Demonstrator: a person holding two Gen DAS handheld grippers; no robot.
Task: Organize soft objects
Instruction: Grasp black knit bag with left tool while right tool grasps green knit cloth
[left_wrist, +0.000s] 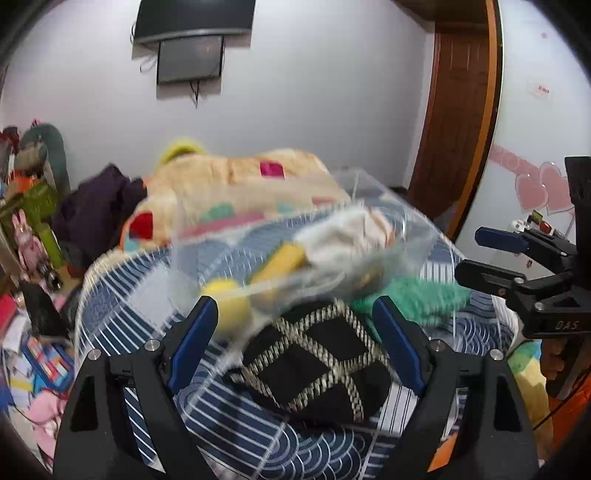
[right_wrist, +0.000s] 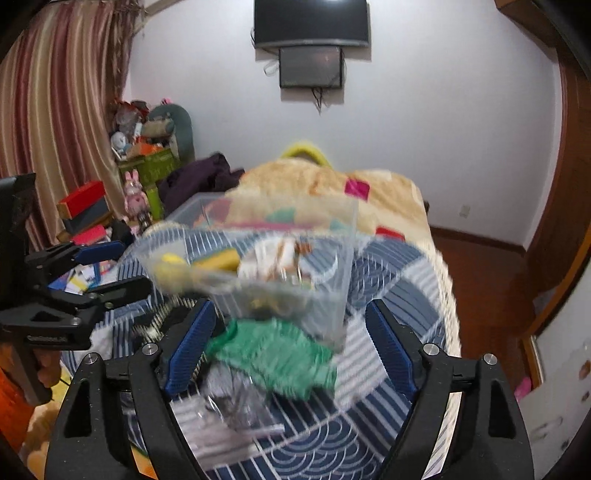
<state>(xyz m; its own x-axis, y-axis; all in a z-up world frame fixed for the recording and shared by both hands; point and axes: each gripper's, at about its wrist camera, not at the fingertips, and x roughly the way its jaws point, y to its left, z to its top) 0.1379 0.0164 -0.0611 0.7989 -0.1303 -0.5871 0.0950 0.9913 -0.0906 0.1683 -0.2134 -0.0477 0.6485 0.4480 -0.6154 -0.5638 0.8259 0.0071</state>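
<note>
Soft objects lie scattered on the blue-and-white patterned bedspread (left_wrist: 229, 435), and both claws hang over them with nothing in their grip. The left gripper (left_wrist: 295, 343) has its blue-padded fingers spread wide; between them, nearer the camera, sits a black cloth with a braided diamond pattern (left_wrist: 317, 365), not touched by either pad as far as the blur allows. Just beyond its left finger is a yellow ball (left_wrist: 229, 302), seen through the wall of a clear plastic bin (left_wrist: 373, 206) that stands farther out on the bed. Inside the bin are a yellow block (left_wrist: 280, 262) and a whitish bundle (left_wrist: 347, 236), both smeared by motion.

The right gripper (right_wrist: 291, 347) is likewise wide apart. A green knitted piece (right_wrist: 273, 354) lies between its fingers, closer to the left one, and whether it touches that pad I cannot tell. Nearer, a grey crumpled item (right_wrist: 232, 398) rests on the bedspread.

Farther off, a beige blanket with coloured squares (right_wrist: 332, 181) covers the far half of the bed, with a dark purple garment (right_wrist: 199, 177) at its left. Two dark screens (right_wrist: 310, 48) hang on the far wall.
</note>
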